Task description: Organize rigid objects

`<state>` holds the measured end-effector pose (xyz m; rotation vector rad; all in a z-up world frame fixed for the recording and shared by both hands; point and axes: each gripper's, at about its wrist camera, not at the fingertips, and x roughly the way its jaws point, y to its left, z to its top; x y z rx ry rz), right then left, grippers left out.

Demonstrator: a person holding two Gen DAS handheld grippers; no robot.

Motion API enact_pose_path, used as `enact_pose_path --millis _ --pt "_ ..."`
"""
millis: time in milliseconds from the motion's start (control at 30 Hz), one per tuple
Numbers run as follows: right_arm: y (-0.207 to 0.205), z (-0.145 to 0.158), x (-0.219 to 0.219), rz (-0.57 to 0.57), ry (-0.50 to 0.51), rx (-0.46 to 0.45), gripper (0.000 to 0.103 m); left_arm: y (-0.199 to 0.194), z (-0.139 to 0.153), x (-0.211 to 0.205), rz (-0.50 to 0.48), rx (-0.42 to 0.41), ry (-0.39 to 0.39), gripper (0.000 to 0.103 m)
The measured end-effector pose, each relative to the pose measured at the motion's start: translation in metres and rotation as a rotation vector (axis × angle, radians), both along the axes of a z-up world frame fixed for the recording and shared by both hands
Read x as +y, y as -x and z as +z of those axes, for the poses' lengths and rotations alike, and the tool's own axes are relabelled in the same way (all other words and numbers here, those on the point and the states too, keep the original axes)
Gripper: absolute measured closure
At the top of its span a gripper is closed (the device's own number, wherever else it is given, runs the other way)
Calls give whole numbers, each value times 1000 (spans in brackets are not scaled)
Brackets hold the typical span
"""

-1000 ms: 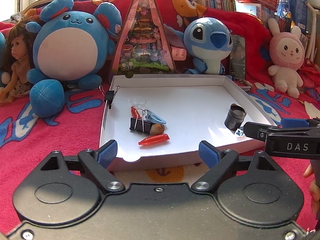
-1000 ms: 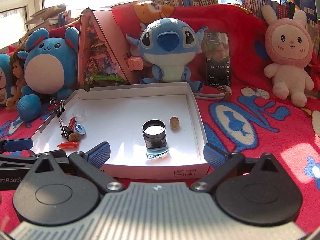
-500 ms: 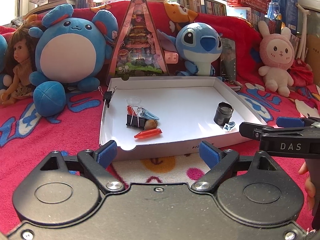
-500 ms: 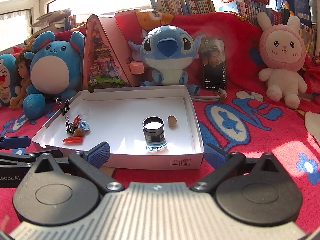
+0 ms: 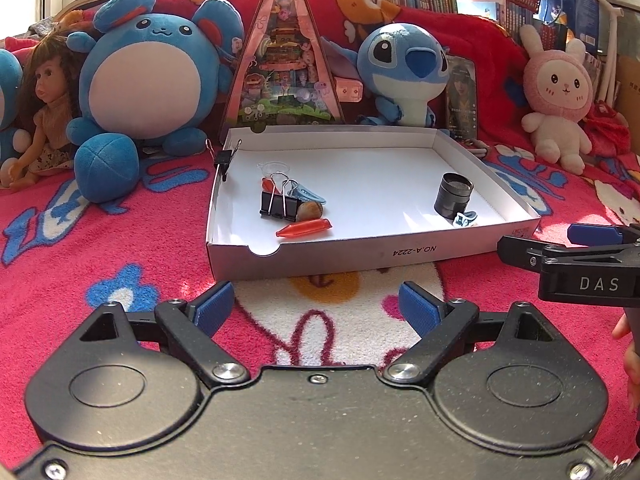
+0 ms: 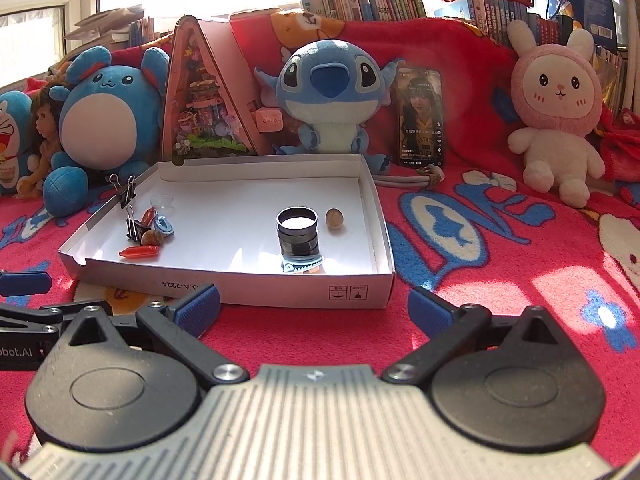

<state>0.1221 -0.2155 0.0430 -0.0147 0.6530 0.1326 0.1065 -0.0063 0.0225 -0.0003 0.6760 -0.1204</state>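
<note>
A shallow white box [image 5: 360,252] [image 6: 240,288] lies on the red blanket. Inside at its left sit a black binder clip [image 5: 276,200] [image 6: 134,226], a brown nut [image 5: 309,211], an orange tube [image 5: 305,227] [image 6: 139,251] and a blue clip [image 5: 306,194]. A black lens [image 5: 453,196] [image 6: 298,236] stands at the right with a small blue shark piece [image 5: 464,219] [image 6: 302,266] before it, and a second nut [image 6: 335,218] beside it. My left gripper [image 5: 318,308] and right gripper [image 6: 314,308] are both open and empty, short of the box's near wall.
Plush toys line the back: a round blue one [image 5: 144,80], a blue alien [image 6: 332,92], a pink rabbit [image 6: 556,112], plus a doll [image 5: 44,108], a triangular diorama [image 5: 284,68] and a phone [image 6: 420,116]. Another binder clip [image 5: 224,158] grips the box's left wall.
Both grippers have drawn back from the box; their fingertips were over its near wall and now hang over the blanket before it. The objects inside have not moved.
</note>
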Motion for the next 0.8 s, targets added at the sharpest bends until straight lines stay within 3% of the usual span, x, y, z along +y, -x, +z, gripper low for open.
enact_pose_path --millis 800 --pt "7 -35 11 -16 58 69 0 -5 -28 -1 50 13 -24 14"
